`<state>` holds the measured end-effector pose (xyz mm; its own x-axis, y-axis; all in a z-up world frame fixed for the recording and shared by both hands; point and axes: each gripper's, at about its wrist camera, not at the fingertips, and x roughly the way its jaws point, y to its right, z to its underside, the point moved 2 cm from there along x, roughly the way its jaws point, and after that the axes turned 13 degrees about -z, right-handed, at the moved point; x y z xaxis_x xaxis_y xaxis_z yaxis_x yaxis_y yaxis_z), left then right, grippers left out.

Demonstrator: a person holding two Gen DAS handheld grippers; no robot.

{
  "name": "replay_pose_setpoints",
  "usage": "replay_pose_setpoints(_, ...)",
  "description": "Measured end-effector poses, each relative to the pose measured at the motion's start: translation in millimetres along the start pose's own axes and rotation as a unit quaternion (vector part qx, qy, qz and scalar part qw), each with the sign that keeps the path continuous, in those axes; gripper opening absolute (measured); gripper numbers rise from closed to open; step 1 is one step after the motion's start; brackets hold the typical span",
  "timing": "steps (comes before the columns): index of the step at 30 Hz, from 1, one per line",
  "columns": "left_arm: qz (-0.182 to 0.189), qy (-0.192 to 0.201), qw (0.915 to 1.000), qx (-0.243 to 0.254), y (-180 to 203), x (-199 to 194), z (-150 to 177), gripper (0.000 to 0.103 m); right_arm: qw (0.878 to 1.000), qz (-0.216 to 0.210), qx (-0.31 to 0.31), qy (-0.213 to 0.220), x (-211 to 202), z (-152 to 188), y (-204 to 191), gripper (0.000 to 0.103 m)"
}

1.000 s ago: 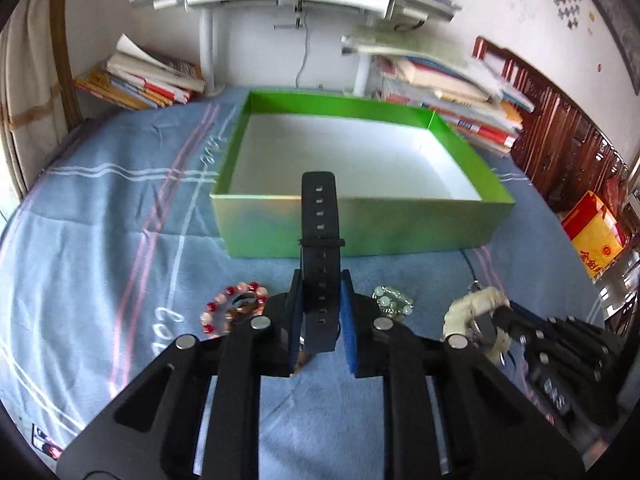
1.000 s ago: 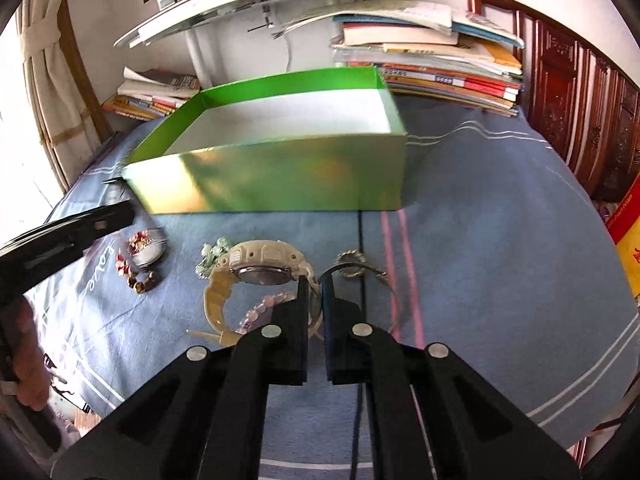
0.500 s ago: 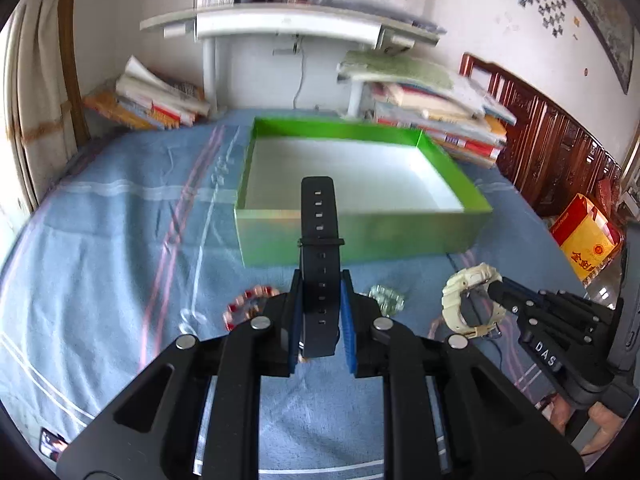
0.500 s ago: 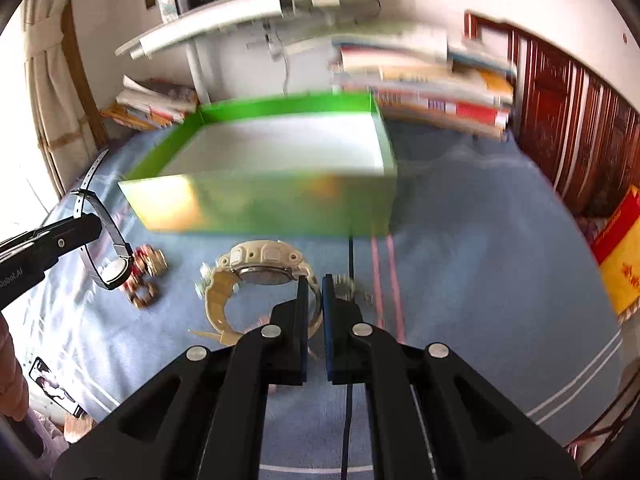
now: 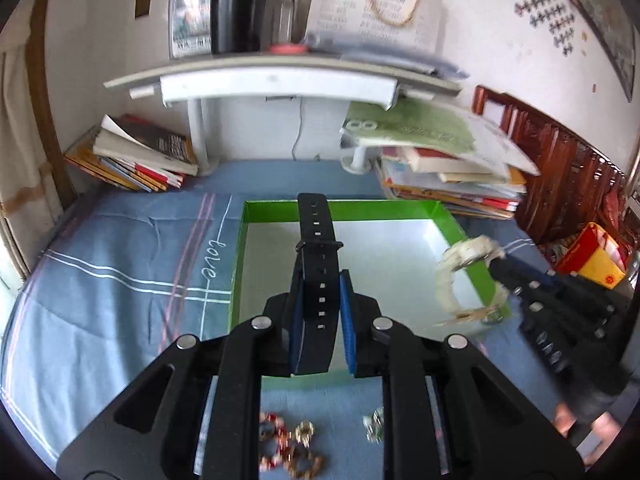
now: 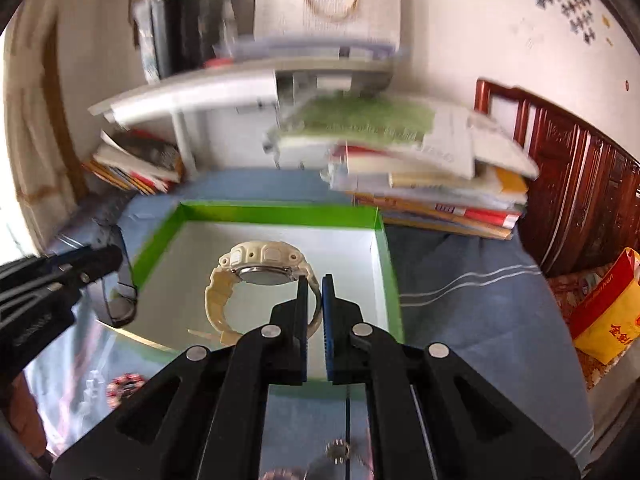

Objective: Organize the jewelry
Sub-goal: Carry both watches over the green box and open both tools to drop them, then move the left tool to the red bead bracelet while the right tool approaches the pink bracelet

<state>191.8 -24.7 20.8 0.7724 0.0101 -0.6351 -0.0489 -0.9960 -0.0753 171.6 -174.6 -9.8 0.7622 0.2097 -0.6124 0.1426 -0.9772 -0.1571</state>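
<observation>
My left gripper (image 5: 320,280) is shut on a black watch strap (image 5: 318,240), held in the air over the near part of the green box (image 5: 236,264) with its white floor. My right gripper (image 6: 314,280) is shut on the band of a cream watch (image 6: 260,268), which hangs over the box floor (image 6: 340,256). In the left wrist view the cream watch (image 5: 464,264) and the right gripper (image 5: 496,266) show over the box's right wall. In the right wrist view the left gripper (image 6: 120,256) enters at the left with the black strap (image 6: 120,300) looping below it.
Beaded bracelets (image 5: 288,448) and a pale green piece (image 5: 374,428) lie on the blue cloth (image 5: 120,280) near the box's front wall. A small ring (image 6: 338,450) lies below the right gripper. Book stacks (image 5: 448,176) and a white shelf (image 5: 280,80) stand behind the box.
Both grippers rose and moved forward with their watches, from above the cloth in front of the box to over the box itself. The loose jewelry now lies behind and below them.
</observation>
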Motion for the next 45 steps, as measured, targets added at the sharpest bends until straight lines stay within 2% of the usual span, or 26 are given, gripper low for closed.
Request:
replay_pose_setpoints(3, 0.000, -0.019, 0.9998, 0.010, 8, 27, 2, 0.017, 0.999, -0.004, 0.008, -0.034, 29, 9, 0, 0.007)
replay_pose_setpoints(5, 0.003, -0.029, 0.9995, 0.011, 10, 38, 4, 0.018, 0.999, -0.012, 0.009, -0.040, 37, 13, -1, 0.012)
replay_pose_setpoints(6, 0.000, -0.029, 0.9995, 0.009, 9, 39, 5, 0.024, 0.999, -0.011, 0.009, -0.035, 36, 13, 0, 0.014)
replay_pose_setpoints(7, -0.005, -0.025, 0.9997, 0.006, 6, 36, 6, 0.039, 0.999, -0.008, 0.011, -0.028, 30, 13, 1, 0.023)
replay_pose_setpoints(8, -0.009, -0.020, 0.9998, 0.004, 3, 31, 8, 0.047, 1.000, -0.011, 0.013, -0.021, 20, 14, 2, 0.037)
replay_pose_setpoints(9, -0.016, -0.013, 0.9998, 0.001, -2, 23, 11, 0.056, 1.000, -0.014, 0.015, -0.015, 14, 14, 3, 0.042)
replay_pose_setpoints(10, -0.026, -0.012, 0.9996, -0.003, -8, 16, 15, 0.057, 1.000, -0.017, 0.021, -0.002, -3, 17, 5, 0.046)
replay_pose_setpoints(12, -0.050, -0.023, 0.9984, -0.010, -21, -1, 32, 0.057, 0.999, -0.025, 0.029, 0.010, -29, 26, 8, 0.047)
replay_pose_setpoints(15, -0.083, -0.034, 0.9952, -0.039, -39, -25, 76, 0.066, 0.998, -0.032, 0.048, 0.013, -58, 57, 17, 0.047)
replay_pose_setpoints(18, -0.101, -0.052, 0.9925, -0.044, -45, -33, 116, 0.068, 0.998, -0.028, 0.053, -0.011, -67, 93, 18, 0.047)
replay_pose_setpoints(21, -0.107, -0.056, 0.9927, -0.010, -37, -35, 138, 0.068, 0.998, -0.003, 0.031, -0.047, -62, 119, 17, 0.047)
replay_pose_setpoints(25, -0.113, -0.028, 0.9931, 0.012, -27, -42, 145, 0.077, 0.996, 0.024, 0.027, -0.078, -54, 135, 24, 0.047)
replay_pose_setpoints(28, -0.112, -0.025, 0.9932, 0.019, -24, -41, 147, 0.080, 0.994, 0.041, 0.039, -0.091, -46, 138, 31, 0.047)
replay_pose_setpoints(34, -0.114, -0.033, 0.9928, 0.017, -27, -40, 151, 0.083, 0.993, 0.019, 0.031, -0.113, -31, 145, 19, 0.047)
replay_pose_setpoints(42, -0.111, -0.037, 0.9930, 0.015, -26, -40, 151, 0.085, 0.993, 0.028, 0.013, -0.112, -27, 149, 7, 0.046)
replay_pose_setpoints(45, -0.111, -0.040, 0.9930, 0.012, -27, -39, 152, 0.085, 0.993, 0.024, 0.012, -0.112, -27, 151, 7, 0.026)
